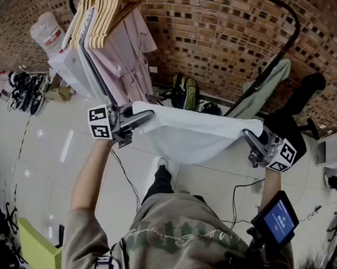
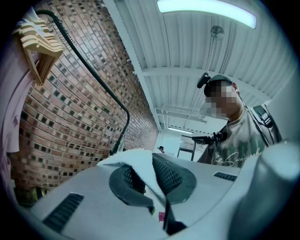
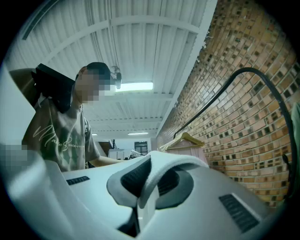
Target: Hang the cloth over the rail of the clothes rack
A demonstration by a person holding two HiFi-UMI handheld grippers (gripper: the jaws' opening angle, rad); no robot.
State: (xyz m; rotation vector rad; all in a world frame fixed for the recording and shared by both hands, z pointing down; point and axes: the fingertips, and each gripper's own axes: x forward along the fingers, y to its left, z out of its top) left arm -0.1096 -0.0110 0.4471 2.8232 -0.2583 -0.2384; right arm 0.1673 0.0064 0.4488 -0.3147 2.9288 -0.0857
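Observation:
A white cloth (image 1: 185, 132) is stretched between my two grippers in front of the black clothes rack rail (image 1: 268, 75). My left gripper (image 1: 146, 116) is shut on the cloth's left corner; that corner (image 2: 140, 164) shows pinched between the dark pads in the left gripper view. At the right, my right gripper (image 1: 250, 138) is shut on the other corner, and the cloth edge (image 3: 157, 171) folds over its pads. The cloth sags in the middle, at about rail height; I cannot tell whether it touches the rail. The same curved rail (image 2: 101, 84) (image 3: 220, 93) runs along the brick wall in both gripper views.
Pink garments (image 1: 128, 53) hang on wooden hangers (image 1: 105, 12) at the rack's left end. A green cloth (image 1: 263, 90) drapes over the rail at right. Bags (image 1: 186, 92) lie on the floor by the brick wall. White boxes (image 1: 72, 69) and shoes (image 1: 24, 89) sit far left.

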